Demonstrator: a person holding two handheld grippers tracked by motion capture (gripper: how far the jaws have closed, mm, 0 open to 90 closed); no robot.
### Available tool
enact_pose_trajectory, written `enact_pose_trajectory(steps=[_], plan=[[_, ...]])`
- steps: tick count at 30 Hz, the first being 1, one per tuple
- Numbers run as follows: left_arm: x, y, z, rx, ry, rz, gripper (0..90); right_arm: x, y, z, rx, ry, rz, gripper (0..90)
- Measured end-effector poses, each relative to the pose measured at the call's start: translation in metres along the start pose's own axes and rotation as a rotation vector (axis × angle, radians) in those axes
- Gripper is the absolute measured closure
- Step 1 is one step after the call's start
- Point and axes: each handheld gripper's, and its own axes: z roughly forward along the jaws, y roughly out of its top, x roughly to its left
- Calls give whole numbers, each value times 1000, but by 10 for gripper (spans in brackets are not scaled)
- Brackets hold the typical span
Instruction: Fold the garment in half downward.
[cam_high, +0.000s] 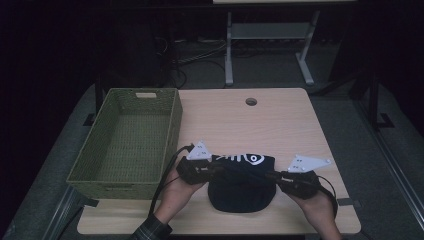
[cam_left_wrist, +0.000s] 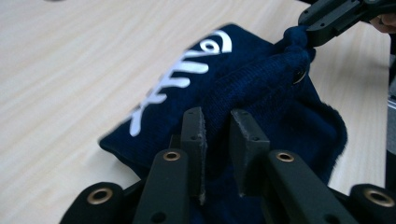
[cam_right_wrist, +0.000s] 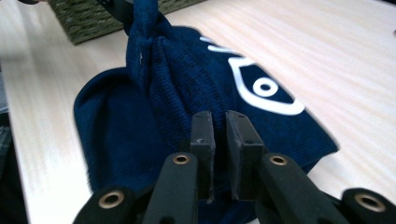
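A navy knit garment (cam_high: 242, 182) with a white fish-skeleton print lies near the front middle of the wooden table (cam_high: 280, 120). My left gripper (cam_high: 217, 170) holds its left edge and my right gripper (cam_high: 270, 175) its right edge. A ridge of cloth is pulled up between them. In the left gripper view the garment (cam_left_wrist: 261, 79) runs between the jaws of my left gripper (cam_left_wrist: 217, 126), and the right gripper (cam_left_wrist: 310, 35) pinches a bunch of cloth farther off. In the right gripper view my right gripper (cam_right_wrist: 219, 126) is shut on the garment (cam_right_wrist: 187, 79), with the left gripper (cam_right_wrist: 128, 11) beyond.
A green woven basket (cam_high: 172, 125) stands empty on the table's left side, close to the left hand; its corner (cam_right_wrist: 93, 18) is in the right gripper view. A cable hole (cam_high: 251, 101) sits near the far edge. A white desk frame (cam_high: 229, 50) stands beyond the table.
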Motion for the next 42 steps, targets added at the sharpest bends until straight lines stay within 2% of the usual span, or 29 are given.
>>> enact_pose_trajectory(steps=[5, 12, 19, 21, 24, 28, 29, 31, 32, 34, 37, 40, 41, 42], plan=[[-4, -9, 1, 15, -21, -22, 705, 5, -10, -3, 0, 22, 31, 774], [-11, -17, -6, 49, -58, -46, 533, 14, -22, -11, -4, 64, 61, 664], [-15, -10, -29, -8, -62, -44, 496, 20, -17, -31, -57, 74, 61, 627], [-15, -7, -35, -27, -58, -43, 507, 19, -14, -37, -75, 72, 63, 635], [-10, -1, -38, -52, -45, -55, 617, 15, -9, -39, -84, 61, 64, 716], [-2, 6, -29, -29, -36, -56, 777, 2, -4, -28, -70, 52, 68, 859], [1, 9, -26, -21, -20, -58, 809, 0, -4, -26, -67, 52, 71, 895], [4, 11, -23, -19, -12, -57, 898, -9, -2, -17, -49, 51, 83, 900], [9, 16, -17, -6, 18, -62, 899, -12, -1, -13, -37, 47, 83, 900], [12, 19, -13, -1, 30, -65, 899, -15, 0, -7, -25, 42, 89, 900], [25, 26, 0, -1, 59, -93, 899, -15, 0, 1, 0, 50, 89, 900], [30, 28, 7, 15, 59, -103, 899, -10, -3, 4, 9, 62, 83, 900], [34, 28, 15, 18, 50, -125, 899, -9, -4, 4, 16, 66, 82, 900], [36, 28, 19, 27, 49, -126, 899, -6, -4, 4, 17, 70, 82, 900]])
